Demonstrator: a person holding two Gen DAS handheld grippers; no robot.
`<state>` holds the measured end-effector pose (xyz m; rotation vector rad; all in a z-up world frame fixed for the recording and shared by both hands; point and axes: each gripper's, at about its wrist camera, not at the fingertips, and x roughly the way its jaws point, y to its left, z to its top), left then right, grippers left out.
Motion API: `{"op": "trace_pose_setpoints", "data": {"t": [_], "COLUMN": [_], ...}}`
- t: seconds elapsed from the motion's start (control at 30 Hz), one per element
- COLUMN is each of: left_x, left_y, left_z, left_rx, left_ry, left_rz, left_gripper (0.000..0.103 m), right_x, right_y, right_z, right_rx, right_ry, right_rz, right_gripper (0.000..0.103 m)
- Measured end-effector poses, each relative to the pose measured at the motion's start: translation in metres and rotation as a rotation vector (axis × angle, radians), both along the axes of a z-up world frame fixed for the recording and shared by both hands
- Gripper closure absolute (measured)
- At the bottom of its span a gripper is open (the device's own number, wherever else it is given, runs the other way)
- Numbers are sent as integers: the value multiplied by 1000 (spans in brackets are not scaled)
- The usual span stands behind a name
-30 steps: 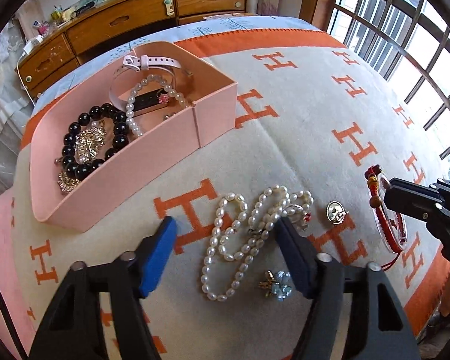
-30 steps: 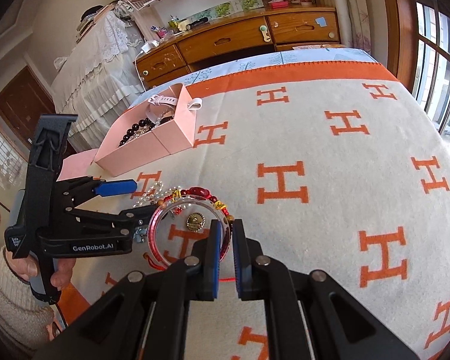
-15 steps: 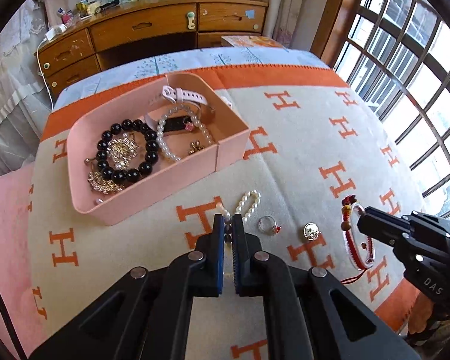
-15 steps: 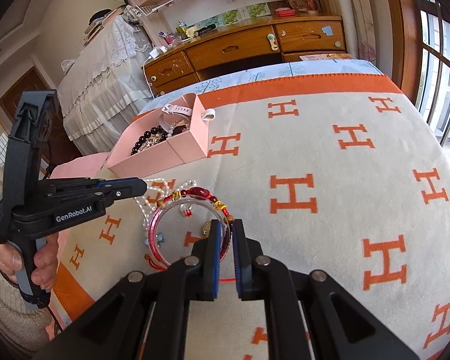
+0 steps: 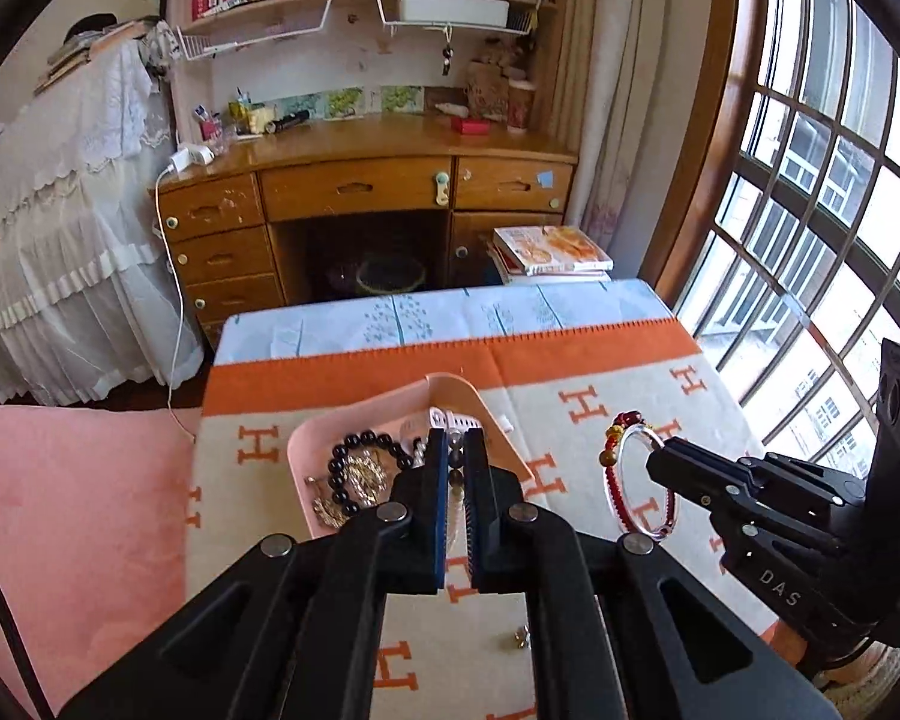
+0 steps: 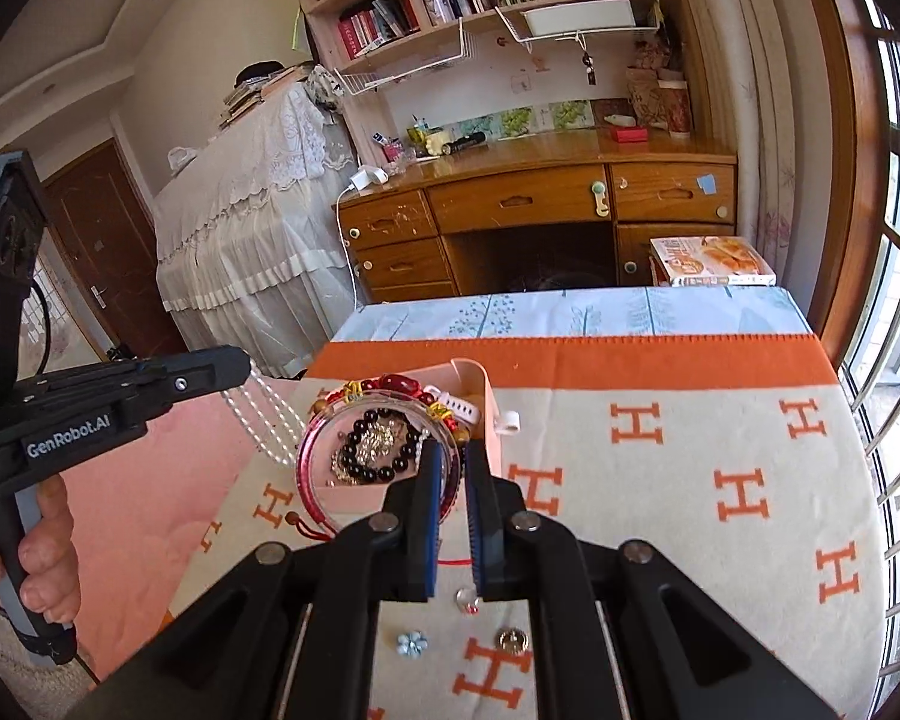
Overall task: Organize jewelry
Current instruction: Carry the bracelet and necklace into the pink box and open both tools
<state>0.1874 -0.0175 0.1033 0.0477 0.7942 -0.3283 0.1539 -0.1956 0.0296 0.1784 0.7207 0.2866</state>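
Observation:
My left gripper [image 5: 456,468] is shut on a white pearl necklace [image 6: 264,414], which hangs from its tip in the air left of the pink jewelry box [image 5: 306,450]. My right gripper [image 6: 452,483] is shut on a red-and-clear bangle with beads [image 6: 330,420], held up in front of the box; it also shows in the left wrist view [image 5: 624,480]. The box holds a black bead bracelet [image 5: 354,450], a gold piece and a white watch strap [image 6: 456,405].
The box sits on a cream blanket with orange H marks [image 6: 690,480]. A small ring [image 6: 467,599], a blue flower charm [image 6: 411,642] and a round silver charm [image 6: 512,640] lie on the blanket below my right gripper. A wooden desk [image 5: 360,192] stands beyond the bed.
My left gripper closed on the pearl necklace and lifted it off the blanket. Both grippers rose high above the bed, the right one carrying the bangle toward the box.

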Motion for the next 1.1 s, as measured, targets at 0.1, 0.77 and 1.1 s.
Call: {"op": "trace_pose_setpoints", "data": {"t": [0.1, 0.77, 1.1], "left_x": [9, 95, 65], "left_y": [5, 2, 11], "left_z": [17, -105, -98], "left_rx": [16, 115, 147], "left_ry": [-45, 141, 96], "left_rz": [34, 107, 147], "left_gripper": [100, 58, 13], "right_x": [21, 104, 92], "right_y": [7, 56, 39], "right_z": [3, -91, -83], "right_rx": [-8, -64, -1], "right_ry": [11, 269, 268], "right_rz": [1, 60, 30], "right_gripper": [95, 94, 94]}}
